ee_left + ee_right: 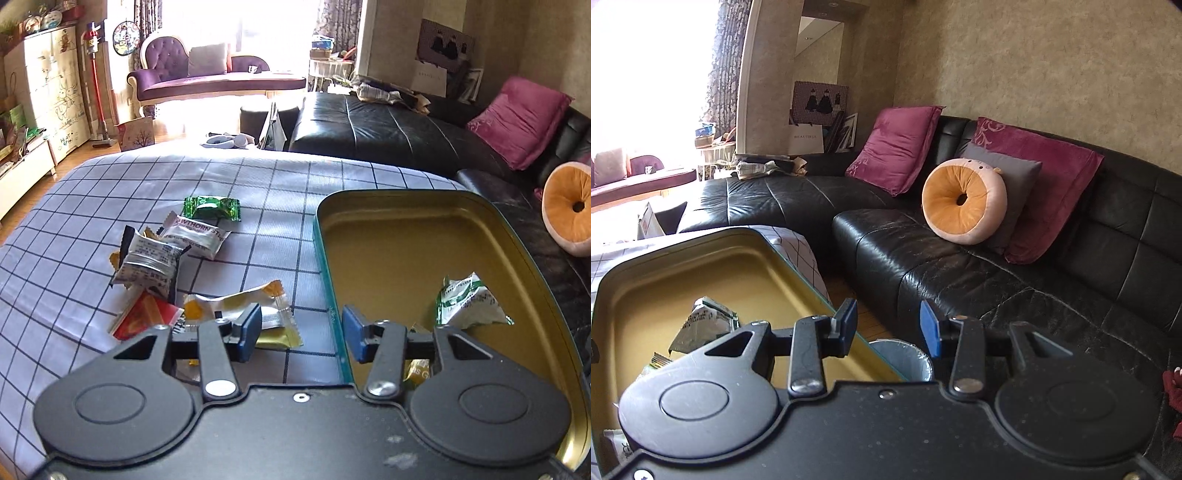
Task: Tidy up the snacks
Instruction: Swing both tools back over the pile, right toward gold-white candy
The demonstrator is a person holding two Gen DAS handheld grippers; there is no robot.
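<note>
A gold-lined tin (369, 206) with a teal rim lies on the checked tablecloth (74, 206). A green-and-white packet (469, 299) lies inside it; another packet (419, 373) shows behind my finger. Loose snacks lie left of the tin: a green candy (212, 207), a hawthorn strip (199, 236), a silver-black packet (151, 262), a red packet (144, 319) and a yellow-white packet (240, 308). My left gripper (301, 332) is open and empty, straddling the tin's left rim. My right gripper (888, 328) is open and empty over the tin's (683, 240) right edge; the green-white packet (701, 325) shows there.
A black leather sofa (960, 258) with magenta cushions (897, 147) and a donut pillow (964, 201) runs along the right. A grey bin (905, 360) stands on the floor below the table's edge. A purple chaise (207, 77) stands by the bright window.
</note>
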